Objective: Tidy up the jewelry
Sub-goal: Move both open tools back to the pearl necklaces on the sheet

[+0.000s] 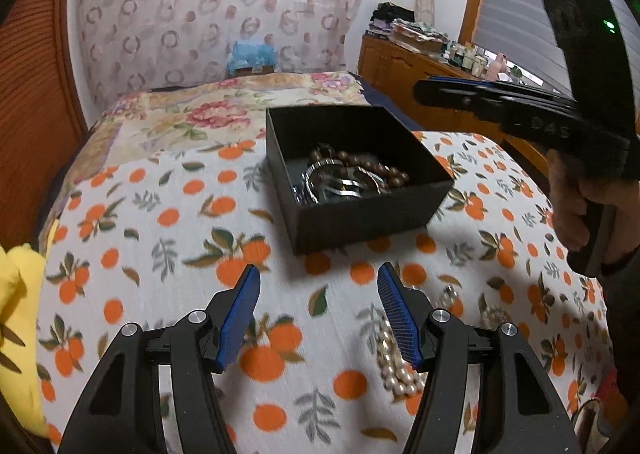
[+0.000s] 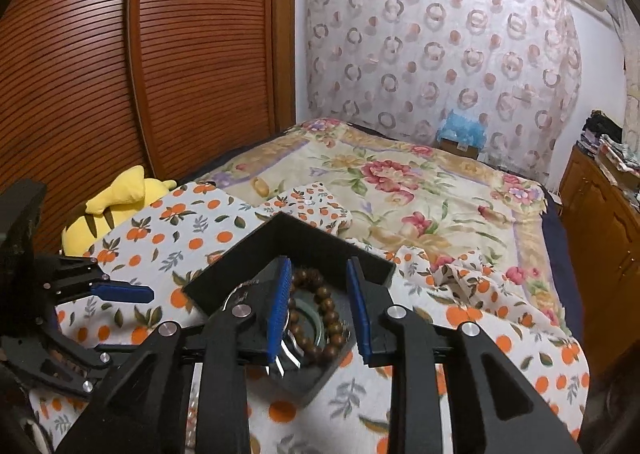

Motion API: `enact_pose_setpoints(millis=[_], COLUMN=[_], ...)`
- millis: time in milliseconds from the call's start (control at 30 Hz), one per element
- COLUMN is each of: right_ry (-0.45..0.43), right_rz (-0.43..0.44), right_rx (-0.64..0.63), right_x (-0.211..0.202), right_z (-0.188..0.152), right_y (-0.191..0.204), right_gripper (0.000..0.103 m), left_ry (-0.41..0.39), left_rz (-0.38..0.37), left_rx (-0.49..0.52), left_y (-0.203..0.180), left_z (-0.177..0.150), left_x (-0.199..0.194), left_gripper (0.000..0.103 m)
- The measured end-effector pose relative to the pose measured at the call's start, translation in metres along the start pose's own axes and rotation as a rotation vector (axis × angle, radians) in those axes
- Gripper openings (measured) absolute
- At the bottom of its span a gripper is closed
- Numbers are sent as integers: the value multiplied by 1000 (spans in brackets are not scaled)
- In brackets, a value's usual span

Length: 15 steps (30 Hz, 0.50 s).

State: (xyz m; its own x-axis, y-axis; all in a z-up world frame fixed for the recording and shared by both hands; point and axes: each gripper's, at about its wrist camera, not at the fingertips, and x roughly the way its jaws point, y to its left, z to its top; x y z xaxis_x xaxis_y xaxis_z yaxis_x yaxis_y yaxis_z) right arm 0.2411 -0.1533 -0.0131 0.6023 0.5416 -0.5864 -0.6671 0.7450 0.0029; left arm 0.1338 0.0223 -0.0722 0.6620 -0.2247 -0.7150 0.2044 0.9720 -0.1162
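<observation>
Your left gripper (image 1: pixel 318 282) hangs over the orange-print bedsheet (image 1: pixel 168 222) with its fingers wide and nothing between them. The pearl necklace (image 1: pixel 394 358) lies on the sheet just under and behind the right-hand finger (image 1: pixel 398 318) — partly hidden by it, not between the pads. The black box (image 1: pixel 360 210) sits ahead of those fingertips, well apart.

Your right gripper (image 2: pixel 318 270) points down into that box; its fingers stand narrowly parted and grip nothing. The wooden bead bracelet (image 2: pixel 320 314) lies in the box directly between and below them, untouched, resting on silver bangles (image 2: pixel 288 358) that show beneath the left-hand finger. Both fingertips sit inside the box's rim. A yellow plush toy (image 2: pixel 116 206) lies far off to the left.
</observation>
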Motion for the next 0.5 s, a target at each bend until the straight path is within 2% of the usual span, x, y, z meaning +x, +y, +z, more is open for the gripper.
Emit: enact_pose_setpoints(millis=[233, 500], right_ry=[14, 78], right_rz=[-27, -42], right_rx=[-11, 6], right_x=[-34, -52], right_z=[-35, -81], right_y=[8, 12], right_gripper=[31, 31], left_ry=[5, 0], left_rz=[-15, -21], left_rx=[14, 32], left_y=[-14, -28], left_z=[-20, -36], left_x=[-7, -20], left_gripper=[58, 58])
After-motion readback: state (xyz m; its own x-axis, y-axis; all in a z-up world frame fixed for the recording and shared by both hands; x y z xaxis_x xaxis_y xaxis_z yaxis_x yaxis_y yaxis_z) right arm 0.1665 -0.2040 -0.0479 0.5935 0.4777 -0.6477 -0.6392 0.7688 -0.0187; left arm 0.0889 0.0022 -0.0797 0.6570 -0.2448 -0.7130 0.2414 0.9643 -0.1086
